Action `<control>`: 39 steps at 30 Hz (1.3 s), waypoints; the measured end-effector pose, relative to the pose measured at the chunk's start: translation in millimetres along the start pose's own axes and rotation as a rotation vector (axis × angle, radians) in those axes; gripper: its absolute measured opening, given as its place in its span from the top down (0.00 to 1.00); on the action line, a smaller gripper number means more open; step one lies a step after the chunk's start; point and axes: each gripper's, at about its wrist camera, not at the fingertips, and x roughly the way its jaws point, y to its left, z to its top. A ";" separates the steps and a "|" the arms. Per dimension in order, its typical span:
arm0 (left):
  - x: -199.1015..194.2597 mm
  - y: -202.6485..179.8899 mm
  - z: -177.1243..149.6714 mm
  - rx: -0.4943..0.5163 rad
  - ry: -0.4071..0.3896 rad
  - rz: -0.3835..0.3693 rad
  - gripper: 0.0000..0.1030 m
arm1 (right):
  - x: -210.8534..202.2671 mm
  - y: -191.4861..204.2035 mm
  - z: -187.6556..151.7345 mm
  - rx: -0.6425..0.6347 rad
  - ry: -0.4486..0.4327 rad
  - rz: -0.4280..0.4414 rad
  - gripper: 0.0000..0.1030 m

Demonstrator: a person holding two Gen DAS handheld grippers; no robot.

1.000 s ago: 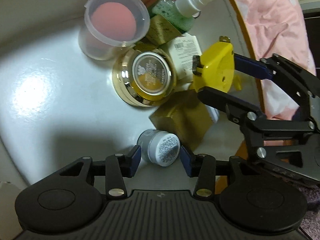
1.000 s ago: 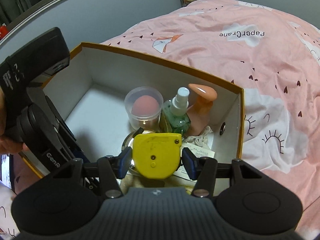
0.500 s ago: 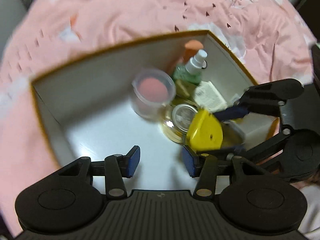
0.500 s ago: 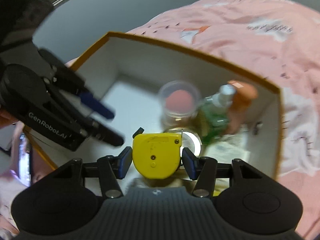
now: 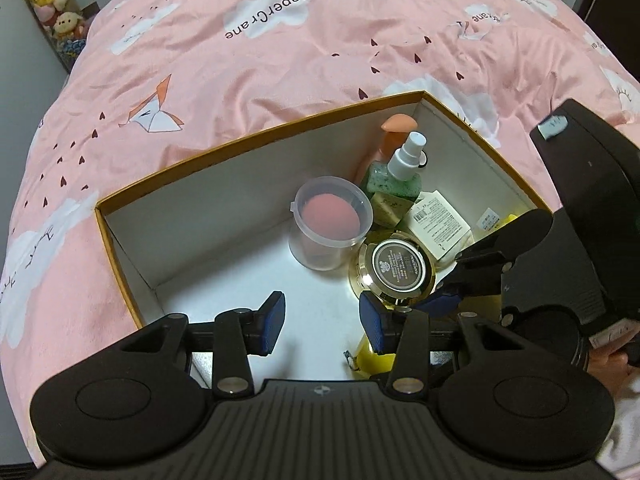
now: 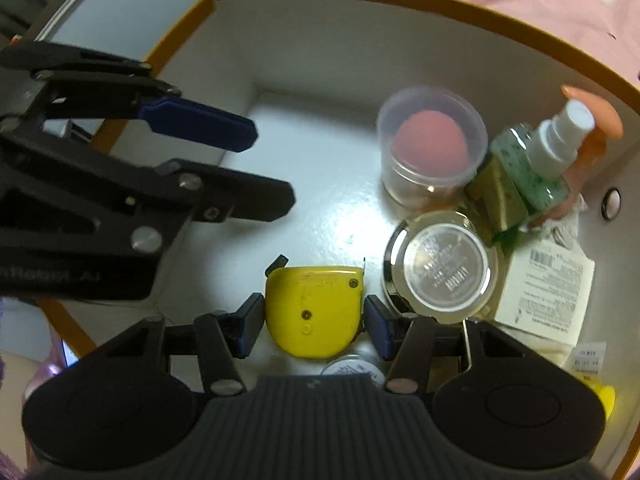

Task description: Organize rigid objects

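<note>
- Right gripper (image 6: 314, 326) clamps the yellow tape measure (image 6: 314, 312) squarely between both pads, low inside the box (image 6: 400, 4), beside the gold jar (image 6: 442, 266).
- Left gripper (image 5: 322, 320): jaws apart, just been closing, nothing between them.

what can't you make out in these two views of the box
- Small white jar, right wrist view: mostly hidden behind the right gripper's body.
- Tape measure, left wrist view: only a yellow sliver shows behind the left gripper's finger.
- Gold jar lid print, right wrist view: blurred, unreadable.
- Yellow thing, right wrist view: cut off by the gripper body.
</note>
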 end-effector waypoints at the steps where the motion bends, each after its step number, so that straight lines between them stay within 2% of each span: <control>1: 0.4 -0.6 -0.4 0.002 -0.002 0.002 0.50 | 1.0 -0.6 1.0 0.011 0.006 -0.008 0.47; 12: -2.8 0.1 -0.9 -0.004 -0.007 0.000 0.50 | 5.6 -3.5 6.6 0.018 0.041 -0.005 0.43; 15: -6.8 -0.2 -0.2 -0.009 -0.019 0.003 0.50 | 6.8 -3.2 6.6 0.015 0.032 -0.001 0.44; 20: -26.1 -1.6 2.0 -0.014 -0.053 0.006 0.50 | -14.8 5.0 -1.0 -0.025 -0.020 -0.023 0.43; 28: -80.8 -23.9 -0.5 0.019 -0.218 0.016 0.50 | -73.5 13.4 -18.2 -0.055 -0.179 -0.107 0.43; 34: -121.6 -53.4 -9.1 0.069 -0.412 0.047 0.49 | -132.8 18.9 -40.7 -0.062 -0.318 -0.215 0.43; 39: -145.0 -82.6 -17.1 0.067 -0.588 0.080 0.47 | -185.9 23.1 -76.2 -0.053 -0.481 -0.329 0.43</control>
